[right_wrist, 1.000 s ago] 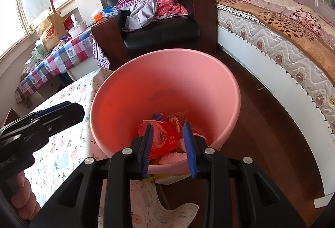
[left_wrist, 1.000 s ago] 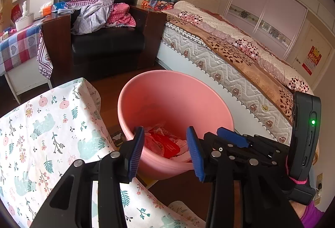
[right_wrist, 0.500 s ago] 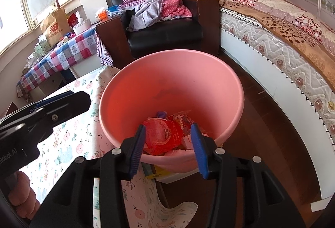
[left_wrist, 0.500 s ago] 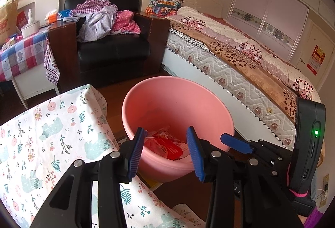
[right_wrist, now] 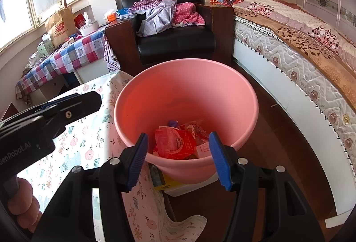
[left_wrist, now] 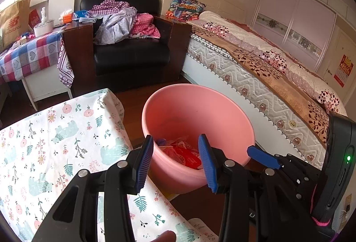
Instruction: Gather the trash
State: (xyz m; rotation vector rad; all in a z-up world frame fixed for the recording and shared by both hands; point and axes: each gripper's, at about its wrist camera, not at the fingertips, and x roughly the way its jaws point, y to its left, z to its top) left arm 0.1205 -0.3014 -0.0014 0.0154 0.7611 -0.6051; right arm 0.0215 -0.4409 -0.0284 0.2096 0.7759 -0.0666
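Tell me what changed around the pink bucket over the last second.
The right gripper has spread its jaws from narrow to wide and is opening further, nothing between them. The red wrapper lies in the pink bucket. The left gripper stayed open and empty; bucket and trash did not move.

The right hand-held gripper [right_wrist: 179, 158] is opening: its blue pads [right_wrist: 219, 161], close together a second ago, are now standing wider apart, with nothing gripped between them. It is also easing back and up from the pink bucket [right_wrist: 233, 95], so the red wrapper [right_wrist: 174, 142] inside, framed tightly between the pads before, is now lying clear among the other trash.
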